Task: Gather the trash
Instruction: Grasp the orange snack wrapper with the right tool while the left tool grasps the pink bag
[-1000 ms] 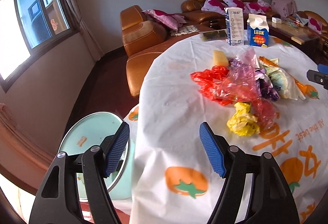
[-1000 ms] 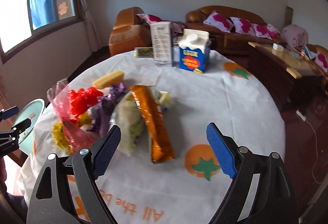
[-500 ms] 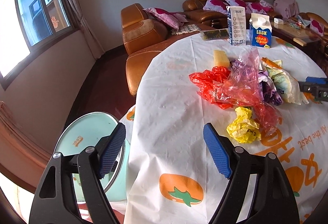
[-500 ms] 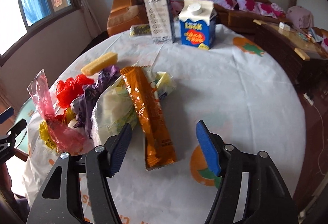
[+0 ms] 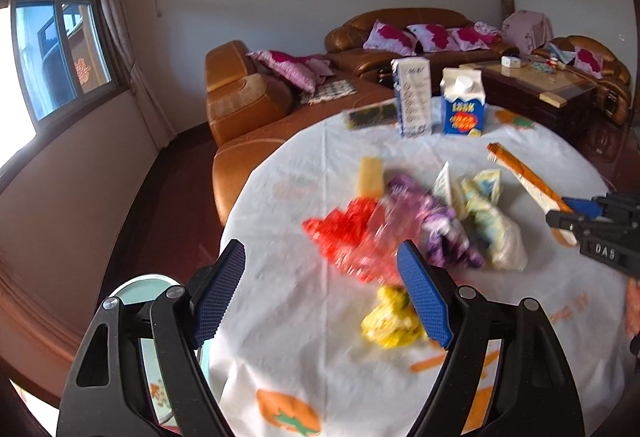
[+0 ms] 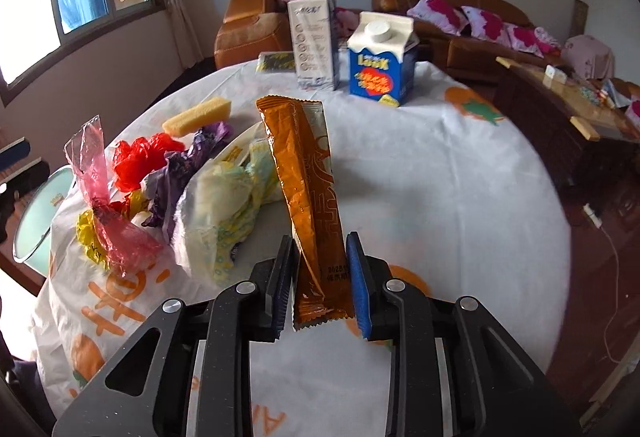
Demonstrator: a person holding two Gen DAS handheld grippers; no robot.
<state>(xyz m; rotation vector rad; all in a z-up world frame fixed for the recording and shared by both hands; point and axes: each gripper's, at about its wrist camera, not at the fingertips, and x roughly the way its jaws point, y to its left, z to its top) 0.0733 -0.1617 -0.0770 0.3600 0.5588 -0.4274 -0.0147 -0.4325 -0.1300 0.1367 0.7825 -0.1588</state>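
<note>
Counter (image 6: 460, 173) under a white tomato-print cloth fills the living room, brown sofa (image 5: 248, 109) behind it. Beside the blue milk carton (image 6: 380, 65) lies crumpled trash. Right hand-held gripper (image 6: 320, 281) pinches the orange wrapper (image 6: 308, 173); only the left view shows the left hand-held gripper (image 5: 320, 297) gaping, empty.

My left gripper (image 5: 320, 297): black skeletal arms with triangular cutouts, silver round screws at pivots, blue cross-hatched pads (image 5: 218, 295). My right gripper (image 6: 320, 279): same black frame, silver screws, blue ribbed pads (image 6: 358, 285). White "DAS" lettering on its black body, seen from left wrist.
</note>
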